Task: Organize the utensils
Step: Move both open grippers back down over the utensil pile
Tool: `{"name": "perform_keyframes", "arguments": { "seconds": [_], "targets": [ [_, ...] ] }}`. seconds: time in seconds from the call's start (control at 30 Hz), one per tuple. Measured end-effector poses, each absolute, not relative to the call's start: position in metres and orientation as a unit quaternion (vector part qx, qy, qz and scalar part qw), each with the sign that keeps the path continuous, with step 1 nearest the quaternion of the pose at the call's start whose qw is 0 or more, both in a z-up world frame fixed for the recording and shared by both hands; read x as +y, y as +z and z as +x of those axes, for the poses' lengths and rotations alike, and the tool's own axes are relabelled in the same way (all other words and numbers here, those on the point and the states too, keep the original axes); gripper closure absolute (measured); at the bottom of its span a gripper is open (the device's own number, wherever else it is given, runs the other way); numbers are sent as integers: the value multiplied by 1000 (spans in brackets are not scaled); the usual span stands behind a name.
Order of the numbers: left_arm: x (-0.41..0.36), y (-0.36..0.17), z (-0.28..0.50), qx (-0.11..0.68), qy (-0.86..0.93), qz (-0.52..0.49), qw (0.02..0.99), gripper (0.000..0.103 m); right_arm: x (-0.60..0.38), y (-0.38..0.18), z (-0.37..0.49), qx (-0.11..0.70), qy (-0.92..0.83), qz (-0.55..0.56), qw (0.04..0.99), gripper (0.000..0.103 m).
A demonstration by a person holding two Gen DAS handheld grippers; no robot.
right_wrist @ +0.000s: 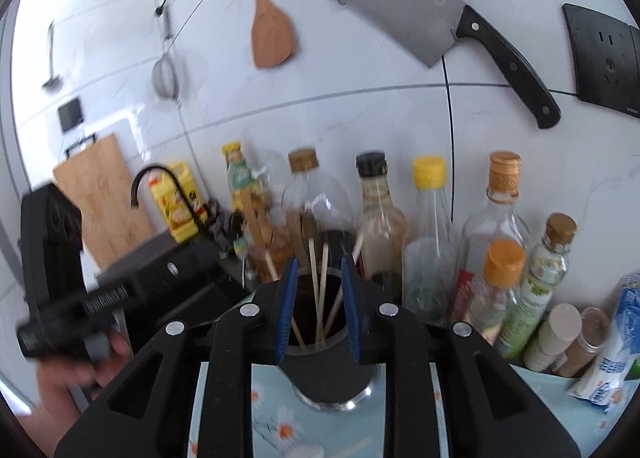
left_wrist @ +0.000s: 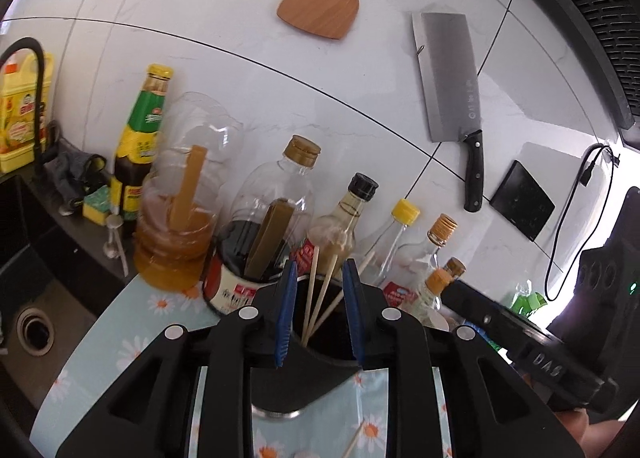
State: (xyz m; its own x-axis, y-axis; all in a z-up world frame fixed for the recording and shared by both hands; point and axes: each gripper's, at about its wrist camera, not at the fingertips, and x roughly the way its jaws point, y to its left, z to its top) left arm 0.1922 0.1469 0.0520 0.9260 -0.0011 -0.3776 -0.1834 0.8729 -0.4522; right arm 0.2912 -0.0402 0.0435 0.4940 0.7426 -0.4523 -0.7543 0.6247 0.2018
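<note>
A black utensil holder (left_wrist: 304, 378) stands on the floral cloth just beyond my left gripper (left_wrist: 320, 264). Several wooden chopsticks (left_wrist: 312, 298) lean inside it. The blue pads stand a narrow gap apart, and the sticks show through that gap with nothing pressed on them. A loose chopstick (left_wrist: 354, 442) lies on the cloth below. In the right wrist view, the same holder (right_wrist: 324, 378) and chopsticks (right_wrist: 320, 298) sit beyond my right gripper (right_wrist: 319, 261). Its jaws are also slightly apart and grip nothing. The two grippers hang side by side, and a hand (right_wrist: 80, 370) holds the left one.
Sauce and oil bottles (right_wrist: 380, 218) line the wall behind the holder. A cleaver (left_wrist: 452, 78) and a wooden spatula (left_wrist: 320, 6) hang on the tiles. The sink (left_wrist: 34, 330) lies to the left, with a cutting board (right_wrist: 100, 202) beyond it. Small jars (right_wrist: 556, 334) crowd the right.
</note>
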Motion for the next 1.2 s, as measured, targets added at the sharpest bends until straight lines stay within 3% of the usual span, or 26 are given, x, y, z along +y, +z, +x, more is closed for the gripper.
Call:
{"name": "perform_keyframes", "arguments": {
  "seconds": [0.87, 1.2],
  "targets": [
    [65, 4, 35, 239, 180, -316, 900, 80, -52, -5, 202, 327, 604, -141, 713, 69],
    [34, -31, -6, 253, 215, -370, 868, 80, -14, -46, 194, 428, 616, -211, 627, 69]
  ]
}}
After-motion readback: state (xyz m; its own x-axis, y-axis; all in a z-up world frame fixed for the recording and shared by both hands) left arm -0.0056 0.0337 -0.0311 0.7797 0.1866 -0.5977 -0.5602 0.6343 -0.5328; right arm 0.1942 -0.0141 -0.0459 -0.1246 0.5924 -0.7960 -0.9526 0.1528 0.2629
